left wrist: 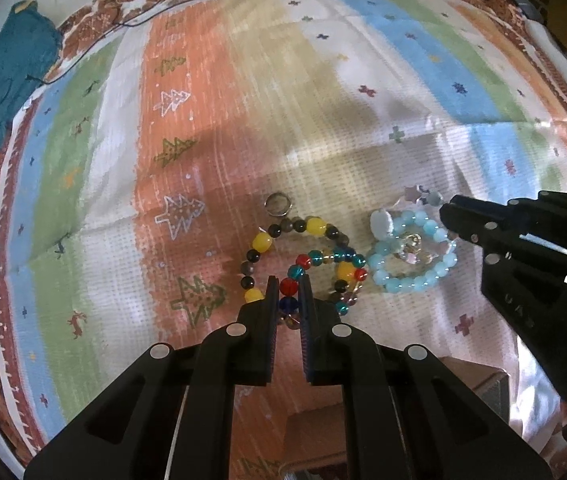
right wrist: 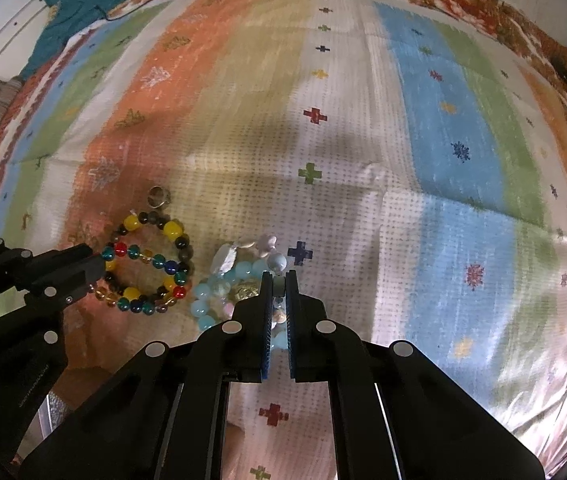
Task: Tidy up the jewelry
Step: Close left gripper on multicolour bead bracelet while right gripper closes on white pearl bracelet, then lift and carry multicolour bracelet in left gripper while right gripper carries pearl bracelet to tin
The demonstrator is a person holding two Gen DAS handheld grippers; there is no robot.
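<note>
On the left, the left gripper (left wrist: 288,280) is squeezed tight on the colourful bead bracelet (left wrist: 323,264). A red bead and a dark blue bead sit right between its two fingers. The rest of that bracelet curls away ahead of the gripper and to its right. It is tangled with a second loop, the yellow and dark bead bracelet (left wrist: 271,240). A small metal ring (left wrist: 278,204) lies just past them on the striped cloth (left wrist: 203,100).

Next, to the right, is the pale blue bead bracelet (left wrist: 411,258) with a white charm and a gold charm. It lies just beside the colourful ones.

The right gripper (right wrist: 279,280) is pinched shut on the near side of that pale blue loop, and small beads show between its fingers. Most of the loop sits to the left of this gripper, toward the other bracelets.

So each gripper holds its own bracelet, and the two bunches lie side by side. I think the next move is to pull them apart, left one going left, right one going right. The tangled loops may drag along together.
</note>
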